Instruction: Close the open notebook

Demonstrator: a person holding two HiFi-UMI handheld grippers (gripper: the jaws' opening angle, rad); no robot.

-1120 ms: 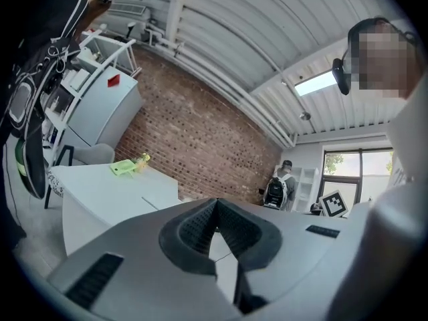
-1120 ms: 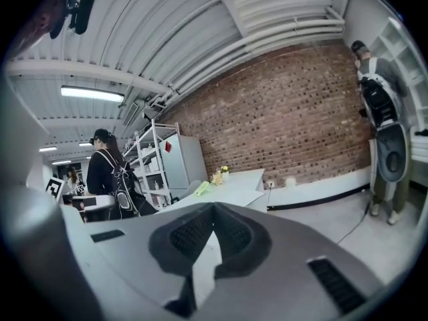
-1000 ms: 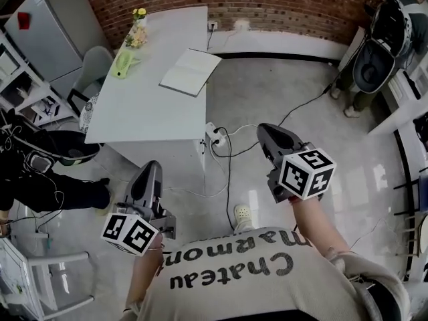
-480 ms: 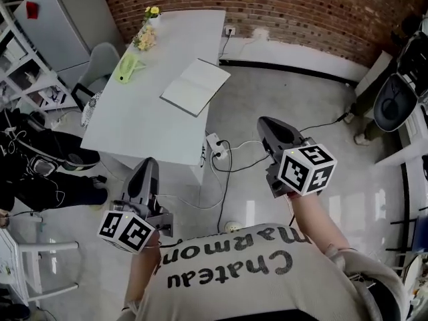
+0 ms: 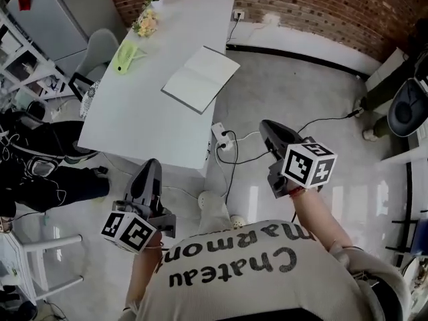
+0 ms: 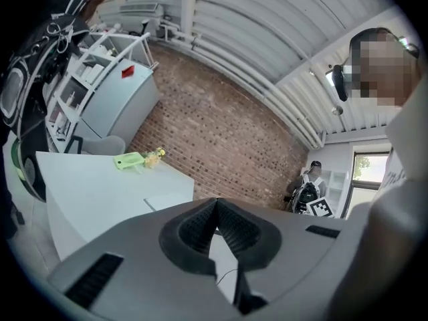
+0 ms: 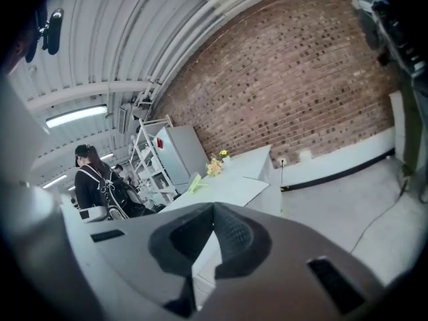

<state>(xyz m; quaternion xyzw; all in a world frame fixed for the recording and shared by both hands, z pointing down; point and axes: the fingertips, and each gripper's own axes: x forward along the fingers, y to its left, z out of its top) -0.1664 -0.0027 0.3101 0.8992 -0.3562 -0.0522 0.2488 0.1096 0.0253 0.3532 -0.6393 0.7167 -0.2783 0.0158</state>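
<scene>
The open notebook (image 5: pixel 200 79) lies flat with blank white pages on the right side of the white table (image 5: pixel 134 126), one corner over the table's edge. It also shows as a pale sheet in the left gripper view (image 6: pixel 167 200) and the right gripper view (image 7: pixel 234 187). My left gripper (image 5: pixel 151 164) hangs over the floor before the table's near edge, shut and empty. My right gripper (image 5: pixel 267 124) is over the floor to the right of the table, also shut with nothing in it. Both are well short of the notebook.
A green object (image 5: pixel 124 57) and a small bunch of flowers (image 5: pixel 148 20) sit at the table's far end. A grey chair (image 5: pixel 100 52) stands at its left. A power strip with cables (image 5: pixel 224 139) lies on the floor by the table's near right corner. A seated person (image 5: pixel 33 172) is at the left.
The table and notebook have come nearer and lower in the head view as the person walks toward them. Both grippers stay shut and keep their places in front of the body.
</scene>
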